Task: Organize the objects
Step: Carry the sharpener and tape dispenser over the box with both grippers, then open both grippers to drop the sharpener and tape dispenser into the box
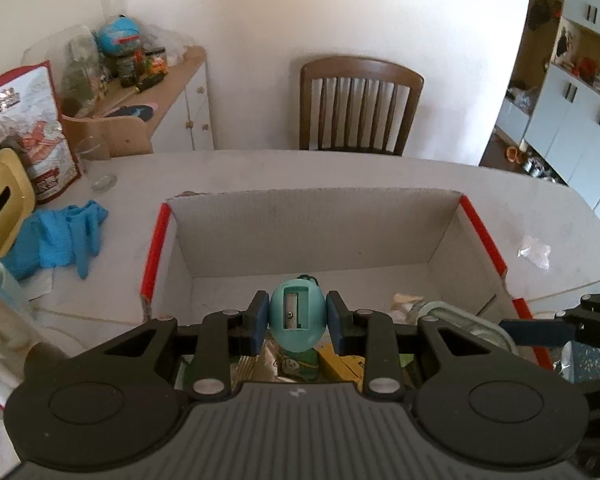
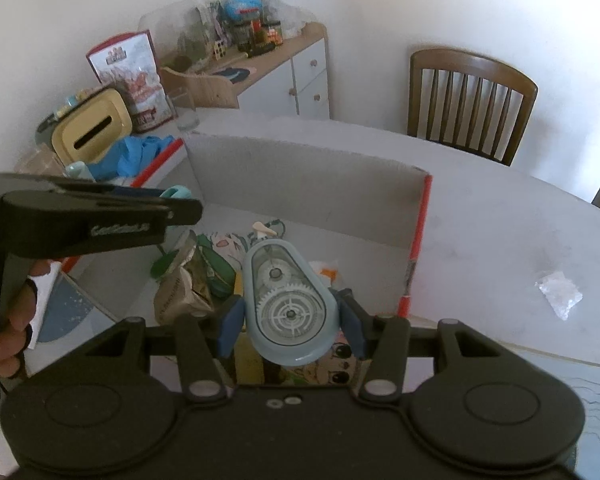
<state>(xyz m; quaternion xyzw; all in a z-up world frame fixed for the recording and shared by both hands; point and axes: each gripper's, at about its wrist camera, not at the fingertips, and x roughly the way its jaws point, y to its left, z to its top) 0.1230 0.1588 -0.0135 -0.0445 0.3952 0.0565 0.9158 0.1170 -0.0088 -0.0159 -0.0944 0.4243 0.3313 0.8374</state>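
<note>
Left gripper pinches a teal egg-shaped sharpener over the cardboard box – only its view shows the blade slot. Right gripper, at 3 o'clock, clamps a correction-tape dispenser – gears visible only there.

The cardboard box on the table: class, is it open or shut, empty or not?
Open and not empty. The cardboard box has no lid over it, and wrappers lie inside on its floor.

Teal egg-shaped sharpener. Pale blue correction-tape dispenser, white gears visible. Box: grey interior, red edges. Gloves: bright blue. Desk: off-white. Chair: dark brown, slatted.
</note>
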